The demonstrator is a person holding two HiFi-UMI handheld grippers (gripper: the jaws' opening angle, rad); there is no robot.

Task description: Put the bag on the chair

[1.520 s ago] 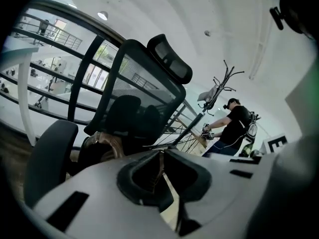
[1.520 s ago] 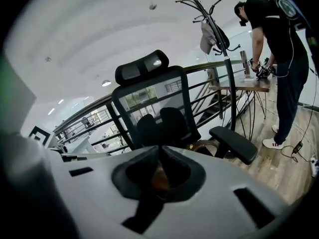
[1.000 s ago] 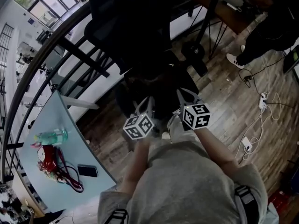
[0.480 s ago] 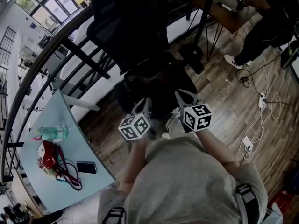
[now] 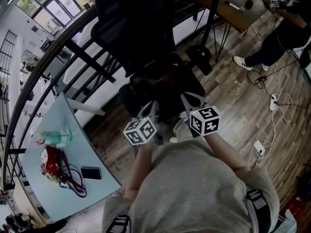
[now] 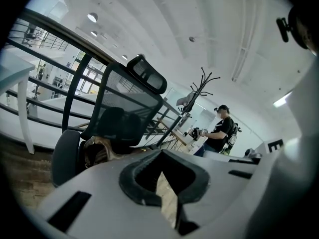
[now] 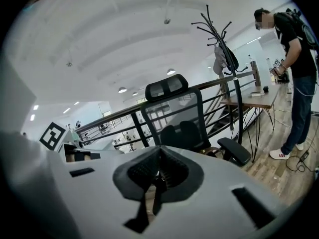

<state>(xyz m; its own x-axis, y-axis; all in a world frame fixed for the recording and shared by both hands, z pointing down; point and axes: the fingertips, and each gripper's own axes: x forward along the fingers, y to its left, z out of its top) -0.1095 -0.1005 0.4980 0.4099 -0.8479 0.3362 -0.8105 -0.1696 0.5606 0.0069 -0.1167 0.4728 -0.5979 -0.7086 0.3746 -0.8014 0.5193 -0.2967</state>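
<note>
A black mesh office chair stands just ahead of me by the railing. A dark bag with brown handles lies on its seat. My left gripper and right gripper hover side by side just short of the seat's front edge, both shut with nothing between the jaws. In the left gripper view the chair's back rises over the bag's brown handle, beyond the shut left gripper. The right gripper view shows the chair and a bit of the bag past the shut right gripper.
A pale blue table at the left carries a bottle, a red object and a phone. A dark railing curves behind the chair. A person stands at a desk. Cables and a power strip lie on the wooden floor.
Both grippers have eased a little back from the chair seat, still shut. The person at the desk has shifted to the right.
</note>
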